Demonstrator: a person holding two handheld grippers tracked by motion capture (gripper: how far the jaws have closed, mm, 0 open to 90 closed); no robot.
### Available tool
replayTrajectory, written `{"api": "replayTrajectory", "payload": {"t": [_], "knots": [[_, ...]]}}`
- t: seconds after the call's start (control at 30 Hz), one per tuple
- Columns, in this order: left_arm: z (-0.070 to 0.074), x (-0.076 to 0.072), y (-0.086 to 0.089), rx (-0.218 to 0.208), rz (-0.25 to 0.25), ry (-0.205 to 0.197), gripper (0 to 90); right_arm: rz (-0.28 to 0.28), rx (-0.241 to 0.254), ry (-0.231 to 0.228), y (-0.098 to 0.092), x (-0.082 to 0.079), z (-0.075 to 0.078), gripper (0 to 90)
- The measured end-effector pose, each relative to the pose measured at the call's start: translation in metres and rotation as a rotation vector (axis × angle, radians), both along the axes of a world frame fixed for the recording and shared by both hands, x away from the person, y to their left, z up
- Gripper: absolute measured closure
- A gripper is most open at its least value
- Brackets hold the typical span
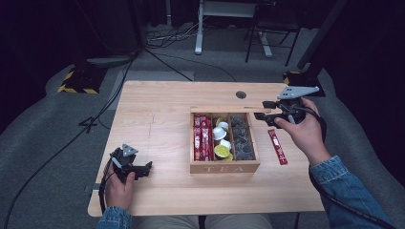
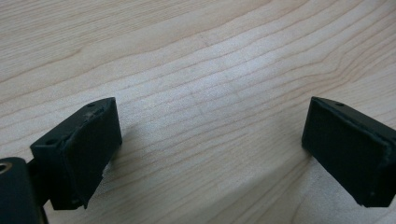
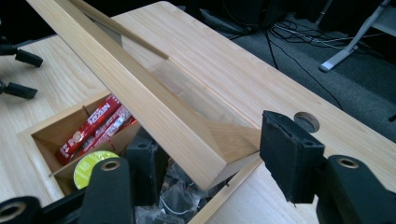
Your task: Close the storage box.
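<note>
Right tool (image 1: 265, 110) by "TEA" box (image 1: 224, 167)

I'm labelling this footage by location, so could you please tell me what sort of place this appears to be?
Probably a recording lab or studio, not a home: the light wooden table stands on grey carpet before dark curtains, black cables trail across the floor, and a stand base with yellow-black hazard tape sits nearby.

Light falls from overhead onto the pale table (image 1: 157, 109) while the room behind stays dark. Under the left gripper (image 2: 205, 144) soft shadows pool, its near jaws blurred.
</note>
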State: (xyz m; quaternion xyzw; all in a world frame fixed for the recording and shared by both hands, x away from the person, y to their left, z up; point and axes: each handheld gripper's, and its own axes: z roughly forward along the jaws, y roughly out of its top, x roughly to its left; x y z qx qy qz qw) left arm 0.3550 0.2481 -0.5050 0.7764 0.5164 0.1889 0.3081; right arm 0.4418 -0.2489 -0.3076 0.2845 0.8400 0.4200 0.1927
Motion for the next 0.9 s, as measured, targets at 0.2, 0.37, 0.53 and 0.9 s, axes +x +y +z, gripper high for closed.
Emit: {"api": "replayTrajectory", "payload": {"t": [0.2, 0.37, 0.53, 0.9], "knots": [[0.0, 0.001, -0.001, 0.0, 0.002, 0.0, 4.2, 0.011, -0.015, -0.002, -0.001, -0.009, -0.01, 40.8], [0.0, 0.002, -0.001, 0.004, -0.005, 0.005, 3.0, 0.017, -0.019, 0.01, -0.002, -0.019, -0.023, 37.8], [0.0, 0.002, -0.001, 0.004, -0.003, 0.006, 2.8, 0.021, -0.042, 0.002, -0.002, -0.027, -0.031, 37.4], [0.0, 0.002, -0.001, 0.005, -0.004, 0.005, 2.7, 0.031, -0.069, -0.002, -0.004, -0.045, -0.062, 32.1]]}}
